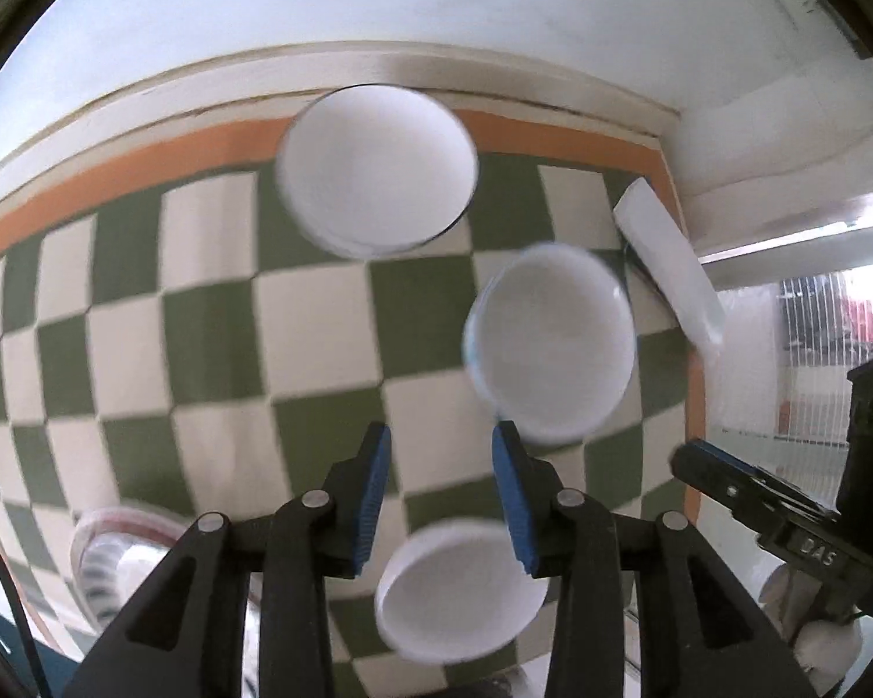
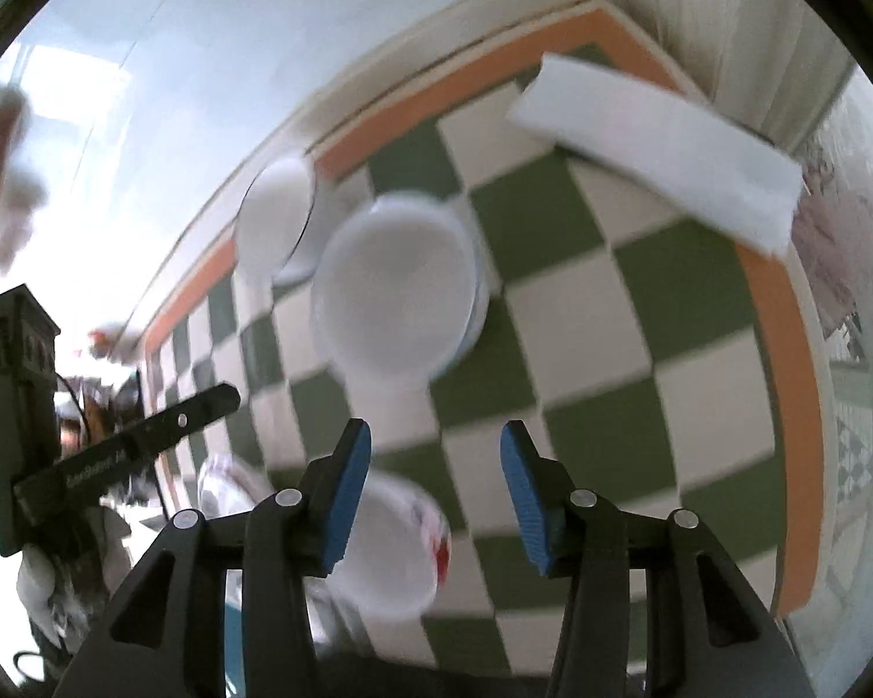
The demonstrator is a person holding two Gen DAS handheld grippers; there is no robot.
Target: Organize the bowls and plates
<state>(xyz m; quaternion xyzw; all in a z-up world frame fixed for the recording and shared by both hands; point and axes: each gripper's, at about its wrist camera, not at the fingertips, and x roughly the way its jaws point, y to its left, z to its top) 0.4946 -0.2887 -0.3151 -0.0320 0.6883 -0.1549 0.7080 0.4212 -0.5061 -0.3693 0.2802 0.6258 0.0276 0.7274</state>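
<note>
Left wrist: left tongs [image 1: 441, 488] apart, empty, w/ near bowl [image 1: 460, 590] below.
Mid: bowl stack [image 1: 550, 343] on checked table [image 1: 203, 320].
Far: white bowl [image 1: 375, 168] by orange edge.
Right wrist: right tongs [image 2: 435, 485] wide, empty.

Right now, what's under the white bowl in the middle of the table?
The white bowl seems to sit in another dish, whose bluish rim peeks out beneath. Below lies the checkered cloth. The covered part is hidden.

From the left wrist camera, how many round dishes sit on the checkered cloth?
4: far dish by the orange border, middle dish right of centre, near dish under the left gripper, patterned dish lower left. Others may be hidden.
</note>
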